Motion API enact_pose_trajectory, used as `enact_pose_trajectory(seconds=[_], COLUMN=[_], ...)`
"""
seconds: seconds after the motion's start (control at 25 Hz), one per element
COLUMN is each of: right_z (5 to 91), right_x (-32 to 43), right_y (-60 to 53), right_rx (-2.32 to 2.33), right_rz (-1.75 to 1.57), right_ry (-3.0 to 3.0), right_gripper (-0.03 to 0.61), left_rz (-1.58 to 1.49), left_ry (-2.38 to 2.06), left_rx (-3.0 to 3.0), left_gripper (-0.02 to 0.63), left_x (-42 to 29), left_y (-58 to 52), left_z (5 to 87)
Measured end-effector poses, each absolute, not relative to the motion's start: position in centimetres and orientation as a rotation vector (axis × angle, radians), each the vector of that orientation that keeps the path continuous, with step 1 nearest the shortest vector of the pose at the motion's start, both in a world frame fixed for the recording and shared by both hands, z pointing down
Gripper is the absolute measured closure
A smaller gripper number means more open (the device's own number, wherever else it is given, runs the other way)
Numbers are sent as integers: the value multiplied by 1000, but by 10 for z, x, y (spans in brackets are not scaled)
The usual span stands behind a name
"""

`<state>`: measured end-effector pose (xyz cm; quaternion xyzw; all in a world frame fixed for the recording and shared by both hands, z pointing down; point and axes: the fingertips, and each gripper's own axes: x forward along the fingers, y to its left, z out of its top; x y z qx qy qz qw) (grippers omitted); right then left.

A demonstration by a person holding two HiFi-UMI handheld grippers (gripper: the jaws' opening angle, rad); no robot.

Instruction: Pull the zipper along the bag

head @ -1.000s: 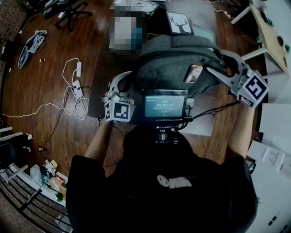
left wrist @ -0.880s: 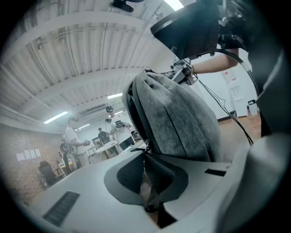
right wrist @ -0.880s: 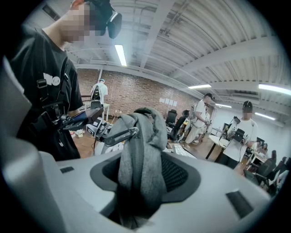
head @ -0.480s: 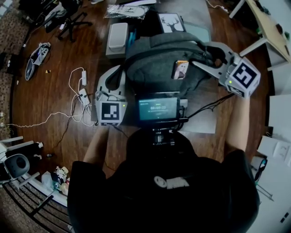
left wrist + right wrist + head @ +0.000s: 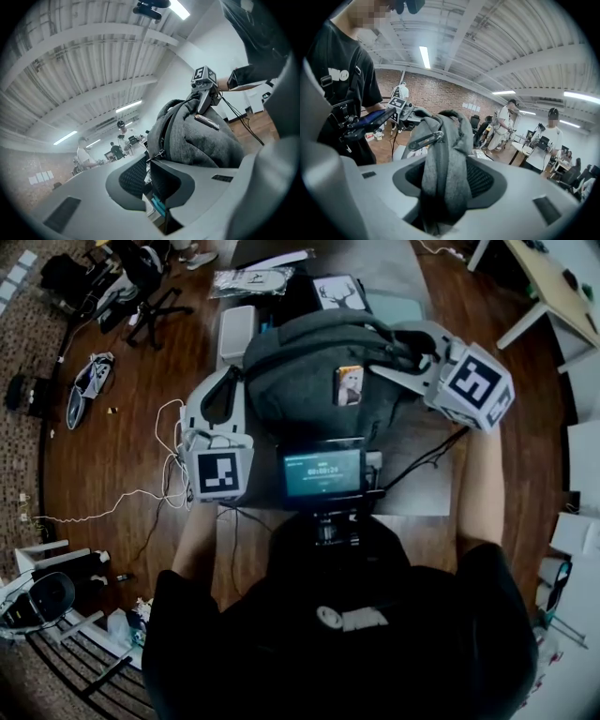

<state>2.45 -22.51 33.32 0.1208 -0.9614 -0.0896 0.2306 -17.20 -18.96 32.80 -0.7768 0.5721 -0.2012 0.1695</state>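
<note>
- The left claw (image 5: 151, 161), closed, apparently on the zipper pull (image 5: 157, 154), has risen up the left side of the bag (image 5: 309, 362); zipper travel is under way.
- The right claw (image 5: 445, 183) stays clamped on the bag's upper fabric, bracing it.

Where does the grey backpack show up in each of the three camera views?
Head view: backpack at upper centre of the picture.
Left gripper view: backpack right of centre, just beyond the jaws, with its zipper pull at their tips.
Right gripper view: backpack at centre, its fabric bunched between the jaws.
Shared landmark: the small tag on the bag's front, also in the left gripper view and the right gripper view.
</note>
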Motion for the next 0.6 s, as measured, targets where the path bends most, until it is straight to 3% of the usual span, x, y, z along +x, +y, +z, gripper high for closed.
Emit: enact_pose_trajectory(seconds=[0.6], right_z=[337], right_x=[21], right_y=[-232], right_rx=[356], right_rz=[-281], right_ry=[-2630], right_gripper=[347], left_rz=[-729], left_ry=[1454], left_rx=[-2079], left_gripper=[595], left_x=[-121], left_y=[-207], left_z=[279])
